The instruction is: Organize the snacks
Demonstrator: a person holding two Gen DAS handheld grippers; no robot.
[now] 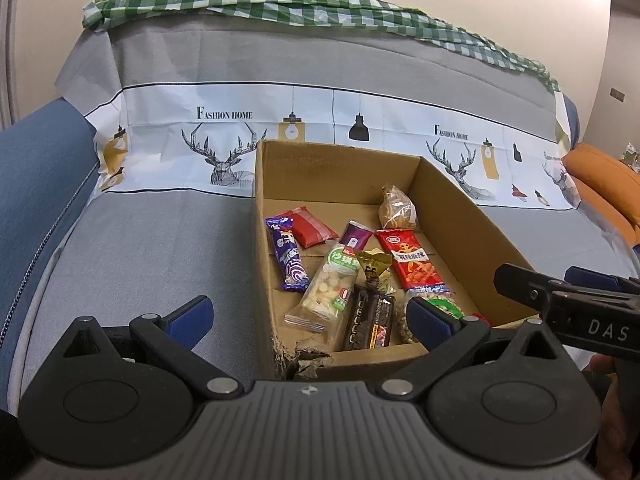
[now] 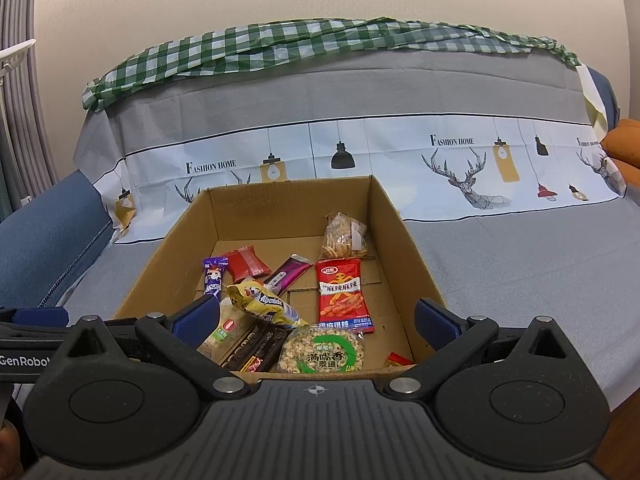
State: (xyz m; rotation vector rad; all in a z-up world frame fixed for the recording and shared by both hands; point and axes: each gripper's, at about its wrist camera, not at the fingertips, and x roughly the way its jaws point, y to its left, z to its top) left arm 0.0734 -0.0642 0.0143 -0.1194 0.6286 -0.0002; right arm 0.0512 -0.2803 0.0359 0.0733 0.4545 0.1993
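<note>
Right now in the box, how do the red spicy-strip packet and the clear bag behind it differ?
The red packet is flat, opaque and printed, lying on the box floor; the clear bag is puffy and see-through, showing tan snack pieces. The red packet lies mid-floor, while the clear bag sits nearer the back wall. Both are sealed, inside the cardboard box, untouched by either gripper.

snack packets (image 2: 340, 292) inside cardboard box (image 2: 404, 236), box on covered sofa (image 2: 520, 260), checked cloth (image 2: 280, 44) along backrest top
</note>
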